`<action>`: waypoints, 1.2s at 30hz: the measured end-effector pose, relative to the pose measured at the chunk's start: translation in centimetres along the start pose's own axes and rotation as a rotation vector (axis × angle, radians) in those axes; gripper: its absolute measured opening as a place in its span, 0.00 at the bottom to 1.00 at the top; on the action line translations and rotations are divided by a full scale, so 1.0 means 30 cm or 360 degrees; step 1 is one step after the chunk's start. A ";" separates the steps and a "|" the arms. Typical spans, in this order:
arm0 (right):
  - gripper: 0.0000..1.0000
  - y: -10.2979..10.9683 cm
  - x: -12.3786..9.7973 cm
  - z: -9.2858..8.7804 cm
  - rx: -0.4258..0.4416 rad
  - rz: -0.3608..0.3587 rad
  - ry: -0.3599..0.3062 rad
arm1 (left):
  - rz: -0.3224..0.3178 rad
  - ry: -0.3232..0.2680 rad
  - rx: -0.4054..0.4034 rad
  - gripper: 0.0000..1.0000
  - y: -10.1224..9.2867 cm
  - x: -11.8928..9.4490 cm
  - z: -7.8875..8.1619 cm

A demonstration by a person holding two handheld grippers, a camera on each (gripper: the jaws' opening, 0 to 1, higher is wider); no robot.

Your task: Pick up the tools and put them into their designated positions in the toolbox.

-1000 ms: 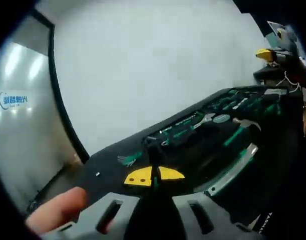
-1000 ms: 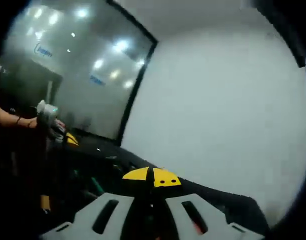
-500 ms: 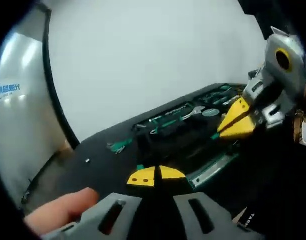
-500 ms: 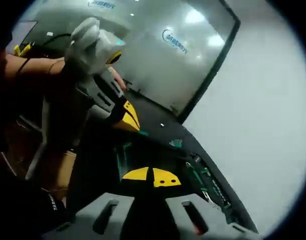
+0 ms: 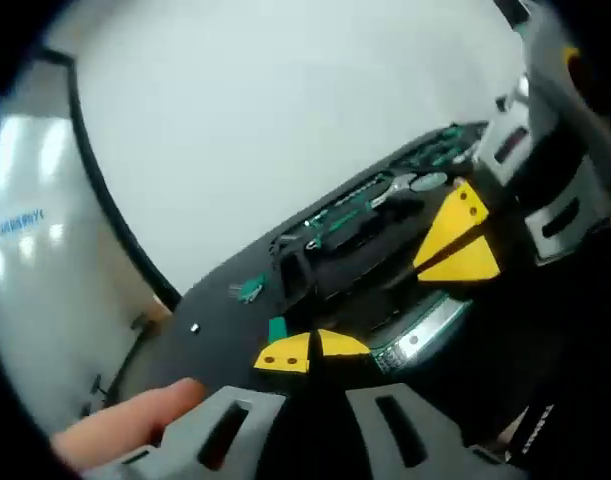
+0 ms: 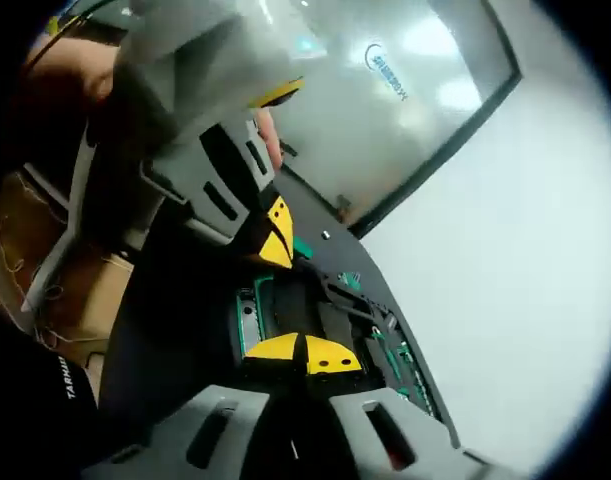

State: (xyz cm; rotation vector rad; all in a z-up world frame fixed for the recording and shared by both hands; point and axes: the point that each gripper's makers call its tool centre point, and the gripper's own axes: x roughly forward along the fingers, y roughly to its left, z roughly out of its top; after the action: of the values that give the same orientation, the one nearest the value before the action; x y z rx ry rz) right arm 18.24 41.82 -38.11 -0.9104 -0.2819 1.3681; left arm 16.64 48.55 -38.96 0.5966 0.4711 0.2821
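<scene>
The black toolbox (image 5: 345, 262) lies open, with green-handled tools and a chrome wrench (image 5: 397, 186) seated in its tray. My left gripper (image 5: 310, 352) hangs over its near edge, yellow tips pressed together with nothing between them. My right gripper (image 5: 453, 242) comes in from the right above the tray, its yellow tips meeting. In the right gripper view, the right gripper (image 6: 305, 352) is shut over the toolbox (image 6: 285, 312), and the left gripper (image 6: 277, 232) sits close ahead at upper left. A small green piece (image 5: 250, 288) lies loose on the black surface.
A person's finger (image 5: 135, 432) rests on the left gripper's body. A cardboard box (image 6: 45, 262) stands beside the toolbox. A white wall and a glass partition with a blue logo (image 6: 390, 72) lie behind. A chrome part (image 5: 417, 336) lines the toolbox's near edge.
Both views have swung down toward the toolbox. The two grippers have come much closer to each other and now loom large in each other's view. Both stay shut.
</scene>
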 end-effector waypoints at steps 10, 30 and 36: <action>0.00 0.016 0.020 0.000 -0.0005 0.0002 0.0017 | -0.0052 -0.0009 -0.0043 0.00 0.003 0.033 -0.007; 0.00 -0.087 -0.182 -0.050 0.0660 0.0192 -0.0186 | -0.0292 0.0007 -0.0593 0.00 -0.048 -0.019 0.052; 0.00 0.004 -0.078 -0.072 0.0467 0.0120 -0.0125 | -0.0248 -0.0050 -0.0509 0.00 -0.072 -0.015 0.026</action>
State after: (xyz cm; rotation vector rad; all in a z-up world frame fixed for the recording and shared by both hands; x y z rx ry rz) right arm 19.03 38.82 -38.81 -0.6293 -0.1025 1.4713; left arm 16.90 46.30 -39.52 0.2505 0.4287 0.1938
